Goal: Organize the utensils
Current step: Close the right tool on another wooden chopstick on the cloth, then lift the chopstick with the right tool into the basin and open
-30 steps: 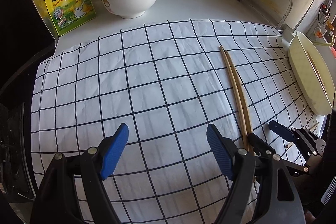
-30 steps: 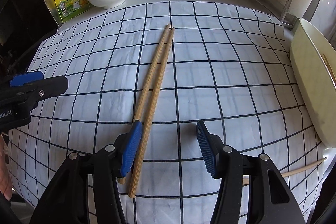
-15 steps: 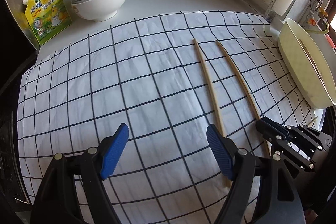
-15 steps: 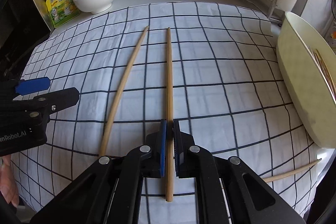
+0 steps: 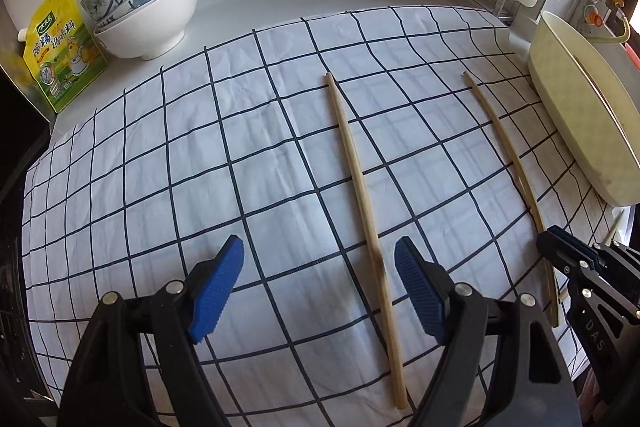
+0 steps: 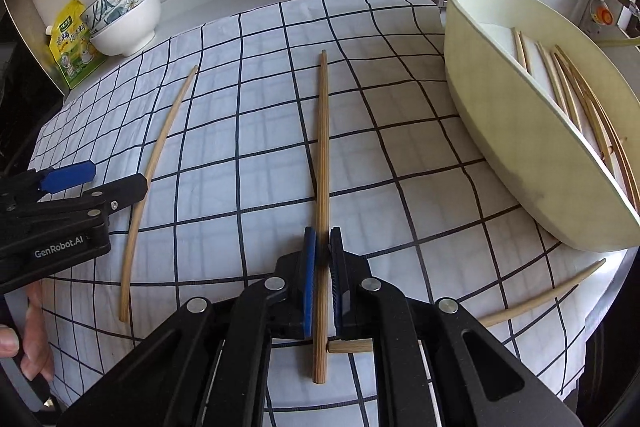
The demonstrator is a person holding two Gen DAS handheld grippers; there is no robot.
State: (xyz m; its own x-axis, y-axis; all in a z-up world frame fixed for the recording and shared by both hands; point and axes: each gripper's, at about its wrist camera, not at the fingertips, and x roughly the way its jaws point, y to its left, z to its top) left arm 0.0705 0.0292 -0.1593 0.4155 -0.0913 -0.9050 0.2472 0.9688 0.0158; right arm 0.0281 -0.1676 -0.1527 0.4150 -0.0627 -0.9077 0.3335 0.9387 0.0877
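Checked cloth covers your bench; your right hand-held gripper, jaws just eased slightly, clamps one chopstick beside the cream tray. Your left hand-held gripper gapes wide above another chopstick.

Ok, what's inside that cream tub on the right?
The tub holds several loose chopsticks lying lengthwise on its pale floor. Its near wall hides their lower ends and that side of the floor, so no exact count.
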